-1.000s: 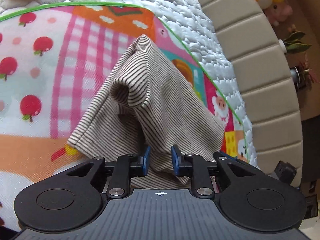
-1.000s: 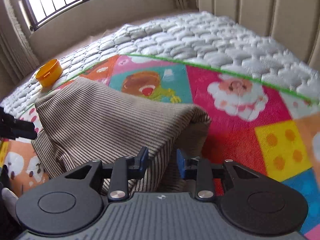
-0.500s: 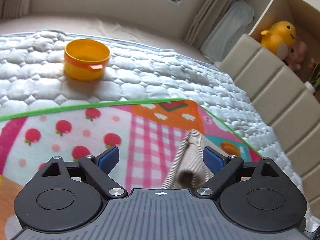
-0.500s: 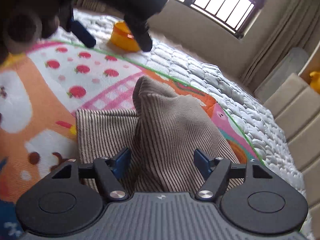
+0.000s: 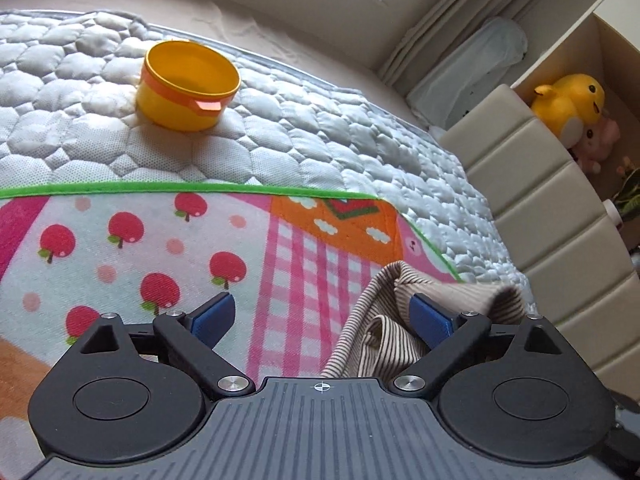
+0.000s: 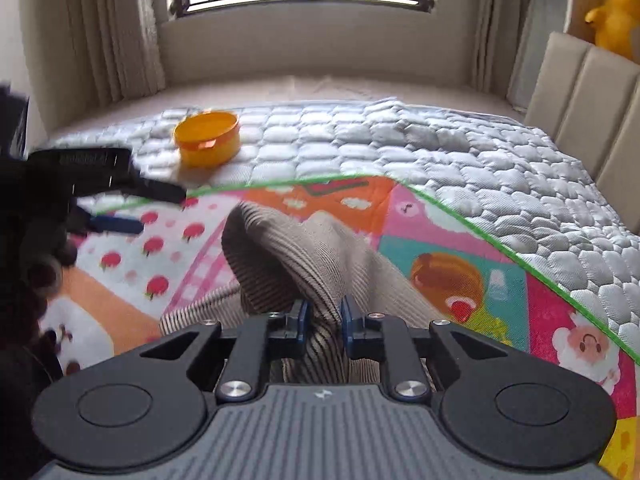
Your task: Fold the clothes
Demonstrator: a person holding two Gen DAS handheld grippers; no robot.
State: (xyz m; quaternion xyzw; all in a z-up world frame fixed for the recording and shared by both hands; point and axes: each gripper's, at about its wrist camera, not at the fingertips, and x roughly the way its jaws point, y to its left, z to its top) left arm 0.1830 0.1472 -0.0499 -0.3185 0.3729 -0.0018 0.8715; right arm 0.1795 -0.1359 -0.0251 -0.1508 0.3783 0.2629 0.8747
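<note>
The right gripper [image 6: 323, 322] is the one in charge; its blue pads have just been closing and now pinch a raised ridge of the brown-and-cream striped knit garment [image 6: 304, 256], cloth bunched tight between them; the garment sits on the bright cartoon-print play mat [image 6: 460, 248] over the grey quilted mattress cover [image 6: 440, 152], humped up and running away from the claw toward twelve o'clock, slightly to eleven, its peak near the mat's green-edged far border; a flatter striped layer spreads out at about eight o'clock under the claw.

The left gripper [image 5: 320, 316] is spread wide, its jaws having just been opening, nothing pressed between the pads; from its own camera the garment [image 5: 384, 320] lies at three to four o'clock, a rolled edge right against the right-hand blue pad [image 5: 430, 318], the rest of the gap showing bare mat; in the right wrist view that left claw [image 6: 120, 216] hangs at nine to ten o'clock, apart from the cloth.

So the right hand is nearer and holds; I'd judge the next fold has to travel along that twelve o'clock axis; the round yellow plastic tub [image 5: 186, 86] stands well beyond, on the quilt.
</note>
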